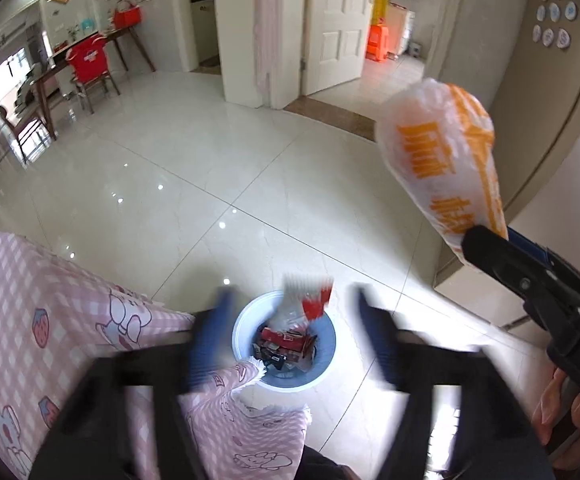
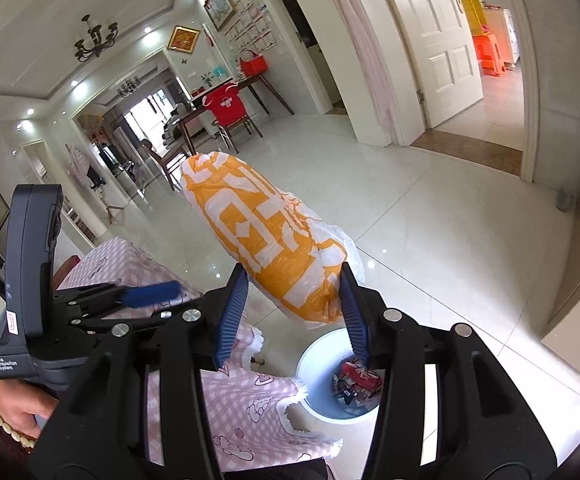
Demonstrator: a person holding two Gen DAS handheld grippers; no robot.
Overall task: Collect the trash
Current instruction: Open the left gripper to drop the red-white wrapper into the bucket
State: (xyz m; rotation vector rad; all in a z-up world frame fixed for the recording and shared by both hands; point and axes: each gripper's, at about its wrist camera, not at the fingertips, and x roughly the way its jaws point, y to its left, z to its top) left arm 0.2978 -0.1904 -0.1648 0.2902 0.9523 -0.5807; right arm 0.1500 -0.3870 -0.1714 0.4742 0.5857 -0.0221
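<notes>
Right wrist view: my right claw [image 2: 293, 304] holds the orange-and-white plastic bag [image 2: 266, 236] by its lower end, the blue ribbed pads [image 2: 232, 316] pressed against either side of the crumpled film, so that the puffed body stands out ahead of the fingers over the floor [image 2: 449, 248]. Below and slightly right sits the white bin [image 2: 313, 360], already holding red wrappers [image 2: 359, 374], just beside the corner of the surface draped in a pink checked cloth [image 2: 230, 412].

Left wrist view: my left claw [image 1: 290, 332] is spread wide and holds nothing; it is blurred, hanging above the bin [image 1: 246, 320], where a red-and-white wrapper [image 1: 309, 300] shows at the rim, apparently in the air, though the blur leaves this uncertain. The bag [image 1: 441, 160] appears here high and to the right, well apart from the bin mouth.

Step in hand, as I judge it: carrying the bag to the bin. To do it well I bring the right claw over the centre of the opening, tip the bag's free end downward and lower it close to the rim before parting the fingers, since light inflated film drifts. I move the left claw aside to avoid a clash, and I keep clear of the cloth's frayed edge
</notes>
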